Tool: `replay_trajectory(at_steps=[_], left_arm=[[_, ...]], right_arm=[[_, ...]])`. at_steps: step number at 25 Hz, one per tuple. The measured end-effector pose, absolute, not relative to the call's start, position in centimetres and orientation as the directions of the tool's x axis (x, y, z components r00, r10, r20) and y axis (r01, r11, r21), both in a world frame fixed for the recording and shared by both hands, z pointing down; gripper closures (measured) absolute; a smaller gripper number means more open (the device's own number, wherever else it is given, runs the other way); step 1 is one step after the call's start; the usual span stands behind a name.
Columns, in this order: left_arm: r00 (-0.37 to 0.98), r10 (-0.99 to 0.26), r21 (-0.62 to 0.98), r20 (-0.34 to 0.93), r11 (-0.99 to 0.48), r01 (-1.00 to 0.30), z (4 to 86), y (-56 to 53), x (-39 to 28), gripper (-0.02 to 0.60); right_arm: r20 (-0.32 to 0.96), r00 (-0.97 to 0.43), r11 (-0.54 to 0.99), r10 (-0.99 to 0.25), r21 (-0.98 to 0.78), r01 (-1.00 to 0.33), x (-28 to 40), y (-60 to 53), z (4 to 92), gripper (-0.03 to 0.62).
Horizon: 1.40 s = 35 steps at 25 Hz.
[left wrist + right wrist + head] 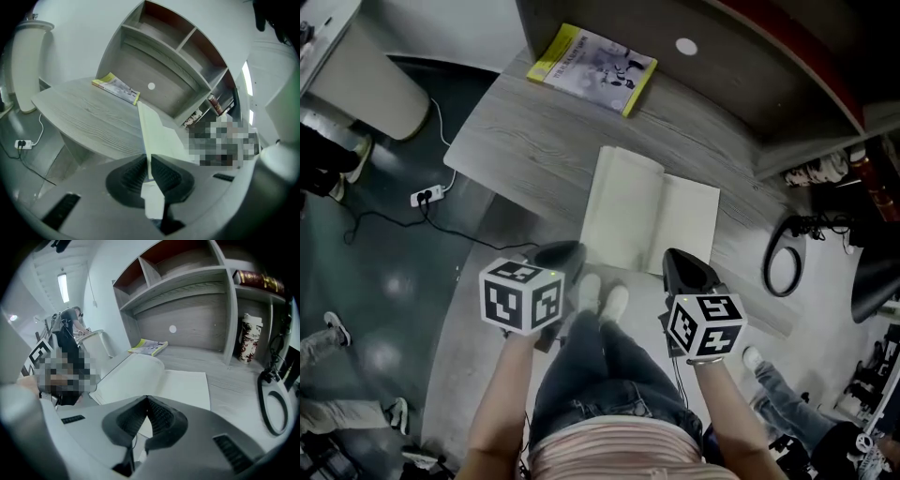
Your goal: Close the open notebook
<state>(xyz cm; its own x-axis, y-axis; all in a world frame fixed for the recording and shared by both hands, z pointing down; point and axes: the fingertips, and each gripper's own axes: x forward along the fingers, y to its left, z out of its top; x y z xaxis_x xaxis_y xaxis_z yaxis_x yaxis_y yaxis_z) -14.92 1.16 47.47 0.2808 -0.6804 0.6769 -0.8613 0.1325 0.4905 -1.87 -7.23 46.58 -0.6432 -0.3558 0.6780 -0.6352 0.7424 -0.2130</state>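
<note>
Closest to us, at 6 o'clock in the head view, are the two hand-held grippers. Just beyond them we see the notebook (pixel 652 211) lying open on a grey wood-grain desk (pixel 525 122), blank pages up. Its spine runs roughly from 12 to 6 o'clock.

The left gripper (pixel 561 253) sits at the notebook's 7 o'clock corner. In its own view the jaws are pinched onto a thin sheet seen edge-on, which we take to be the left leaf (pixel 129 373). That leaf bows upward, while the right page lies flat.

The right gripper (pixel 684 267) points at the near edge of the right page, at about 5 o'clock from the spine. Its jaws meet with nothing between them. We cannot tell whether its tip touches the paper.

We judge that closing turns on the held leaf, which lies at 9 o'clock from the spine and would swing over toward 3 o'clock. The left gripper already has it.

Farther out, a yellow booklet (pixel 592 67) lies at 11 o'clock on the desk. A dark cable loop (pixel 783 262) hangs at 3 o'clock.
</note>
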Motion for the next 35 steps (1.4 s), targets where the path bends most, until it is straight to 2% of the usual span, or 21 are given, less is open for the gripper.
replay_trajectory(at_steps=[35], left_arm=[[0.308,-0.693,0.415,0.652,-0.014,-0.910,41.9,-0.8,-10.3,0.548]], right_arm=[[0.649,-0.626,0.682,-0.434,-0.218,-0.699,3.2,-7.1,44.4,0.586]])
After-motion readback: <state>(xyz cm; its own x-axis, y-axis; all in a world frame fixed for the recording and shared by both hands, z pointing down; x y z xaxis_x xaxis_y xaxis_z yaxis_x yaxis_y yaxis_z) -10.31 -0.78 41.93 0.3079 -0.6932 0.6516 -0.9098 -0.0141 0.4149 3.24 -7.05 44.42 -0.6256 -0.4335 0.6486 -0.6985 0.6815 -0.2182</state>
